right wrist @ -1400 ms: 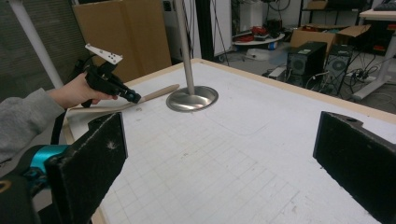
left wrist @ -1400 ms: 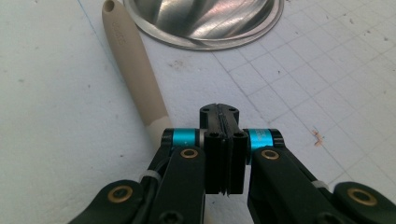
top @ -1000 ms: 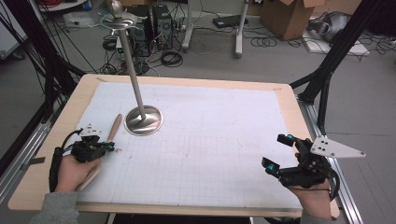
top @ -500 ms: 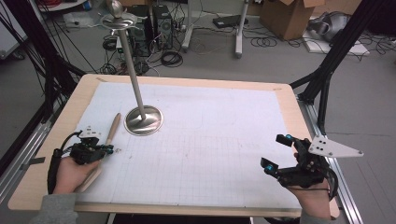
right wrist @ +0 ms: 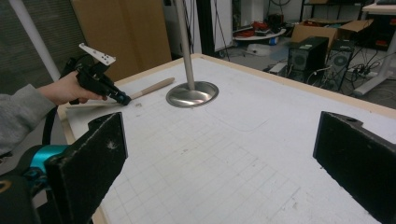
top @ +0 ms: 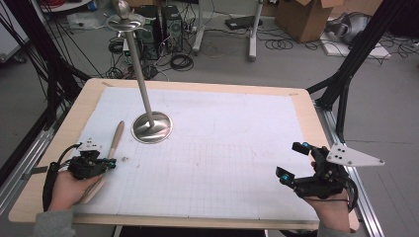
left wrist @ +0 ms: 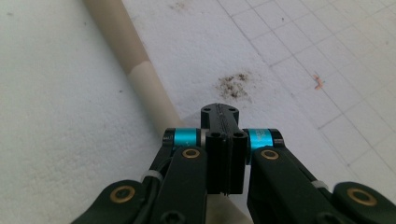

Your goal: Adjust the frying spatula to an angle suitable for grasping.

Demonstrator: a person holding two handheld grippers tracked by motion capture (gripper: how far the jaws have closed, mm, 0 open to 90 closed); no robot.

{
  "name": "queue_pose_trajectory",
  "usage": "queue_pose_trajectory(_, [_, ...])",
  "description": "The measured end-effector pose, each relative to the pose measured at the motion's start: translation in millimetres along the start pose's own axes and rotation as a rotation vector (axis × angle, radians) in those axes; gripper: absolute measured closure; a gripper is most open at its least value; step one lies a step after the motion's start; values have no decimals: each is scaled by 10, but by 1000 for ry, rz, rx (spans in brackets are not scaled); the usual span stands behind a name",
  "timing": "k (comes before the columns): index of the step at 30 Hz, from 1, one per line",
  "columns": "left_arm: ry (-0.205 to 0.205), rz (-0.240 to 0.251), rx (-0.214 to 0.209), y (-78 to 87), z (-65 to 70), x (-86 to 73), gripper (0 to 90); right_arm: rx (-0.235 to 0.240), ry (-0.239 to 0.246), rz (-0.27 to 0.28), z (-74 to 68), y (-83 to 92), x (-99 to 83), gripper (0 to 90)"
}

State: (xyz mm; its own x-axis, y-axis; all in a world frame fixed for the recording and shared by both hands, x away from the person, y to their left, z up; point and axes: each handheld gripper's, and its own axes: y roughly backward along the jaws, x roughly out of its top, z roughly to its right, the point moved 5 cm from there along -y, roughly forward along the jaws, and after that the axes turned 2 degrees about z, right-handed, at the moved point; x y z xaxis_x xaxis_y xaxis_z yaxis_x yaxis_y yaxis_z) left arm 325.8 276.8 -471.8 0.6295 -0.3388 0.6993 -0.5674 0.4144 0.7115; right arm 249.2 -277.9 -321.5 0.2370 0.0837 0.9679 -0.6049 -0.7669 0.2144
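At the bench's (top: 207, 89) near-left, the left claw (top: 109, 163), pressed together, rests beside the wooden stick (top: 116, 140), seemingly readying a pickup; right claw (top: 292, 161) waits spread.

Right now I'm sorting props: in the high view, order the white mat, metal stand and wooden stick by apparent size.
1. White mat
2. Metal stand
3. Wooden stick, partly hidden under the left gripper

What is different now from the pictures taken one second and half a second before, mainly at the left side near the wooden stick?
Almost nothing changed. The left gripper sits at the wooden stick as before, jaws shut; the stick lies beside them, not between them, in the same place. The right gripper rests open at the right edge as before. The metal stand and the white mat kept their places.
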Motion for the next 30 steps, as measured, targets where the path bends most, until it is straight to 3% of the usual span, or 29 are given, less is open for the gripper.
queue_pose_trajectory(24, [-12,18,-48,194,-40,-192,894,13,5,-24,-13,-84,-27,17])
queue_pose_trajectory(30, [32,157,-45,330,-109,-56,893,12,-4,-21,-9,-87,-27,17])
